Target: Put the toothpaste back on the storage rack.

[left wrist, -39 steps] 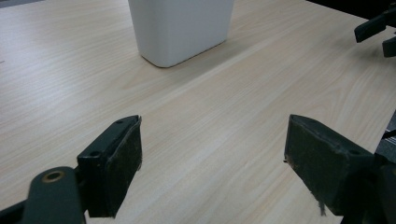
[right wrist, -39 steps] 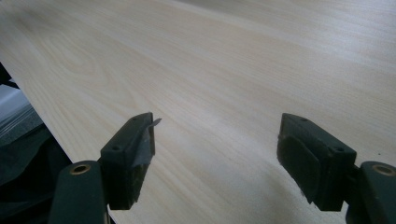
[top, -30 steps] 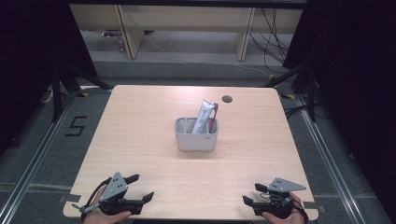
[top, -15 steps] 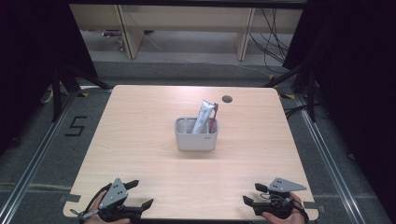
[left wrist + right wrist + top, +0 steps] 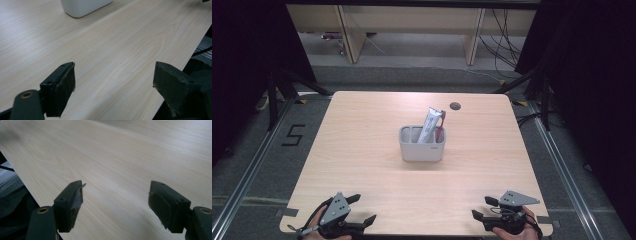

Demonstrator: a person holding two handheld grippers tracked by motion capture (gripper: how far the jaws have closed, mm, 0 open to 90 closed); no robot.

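Two hands come in at the bottom edge of the high view, each holding a black two-jaw gripper. The left gripper (image 5: 362, 210) sits at the lower left, its jaws spread wide and pointing forward and to the right, with a grey three-cornered plate on top. The left hand (image 5: 319, 222) wraps its handle from behind. The right gripper (image 5: 481, 209) sits at the lower right, jaws also spread wide, pointing left. The right hand (image 5: 517, 229) grips it from below. Both grippers hold nothing between their jaws.

Wooden table (image 5: 362, 150) under grey holder (image 5: 422, 145)
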